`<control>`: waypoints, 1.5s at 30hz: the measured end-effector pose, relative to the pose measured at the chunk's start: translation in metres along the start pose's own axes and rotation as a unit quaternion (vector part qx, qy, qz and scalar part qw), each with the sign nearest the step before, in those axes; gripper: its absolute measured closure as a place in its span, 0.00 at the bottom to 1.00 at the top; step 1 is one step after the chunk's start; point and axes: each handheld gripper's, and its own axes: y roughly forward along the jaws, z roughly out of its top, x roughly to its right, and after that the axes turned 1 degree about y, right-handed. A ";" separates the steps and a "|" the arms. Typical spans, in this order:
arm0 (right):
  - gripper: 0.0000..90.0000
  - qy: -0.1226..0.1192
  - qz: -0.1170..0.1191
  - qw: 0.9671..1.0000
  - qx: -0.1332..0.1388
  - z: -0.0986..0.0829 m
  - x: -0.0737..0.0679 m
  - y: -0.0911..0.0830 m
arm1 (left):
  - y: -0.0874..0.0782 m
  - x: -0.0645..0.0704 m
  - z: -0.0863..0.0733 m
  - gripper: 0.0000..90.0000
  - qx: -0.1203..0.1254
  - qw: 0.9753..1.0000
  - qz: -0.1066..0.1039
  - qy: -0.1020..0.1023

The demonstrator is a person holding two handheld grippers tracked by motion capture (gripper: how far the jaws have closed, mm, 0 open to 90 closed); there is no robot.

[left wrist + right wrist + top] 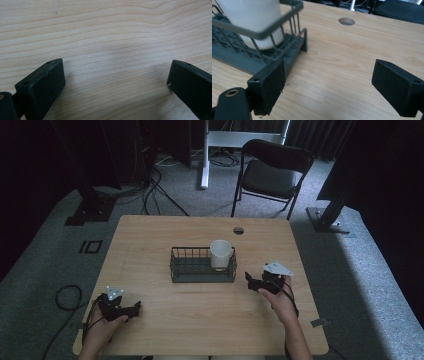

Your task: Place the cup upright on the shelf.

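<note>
A dark wire basket [190,271] stands at the middle of the wooden table [150,235], and a white cup [220,254] sits upright in its right end. My right gripper [251,281] rests just right of the basket, open and holding nothing. In the right gripper view the basket [262,35] and the cup [252,17] lie close on the left, beyond my open gripper [328,82]. My left gripper [134,309] lies near the front left of the table, low over bare wood. Its jaws stand wide apart in the left gripper view [116,80], nothing between them.
A round cable hole [238,230] sits in the table's far edge, the same hole [346,21] showing in the right gripper view. A black folding chair [270,172] stands behind the table. Cables [67,297] lie on the grey carpet at left.
</note>
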 end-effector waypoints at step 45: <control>0.13 0.055 -0.100 0.991 -0.066 -0.066 0.057 -0.027 | 0.000 0.000 0.000 0.02 0.000 1.000 0.000 0.001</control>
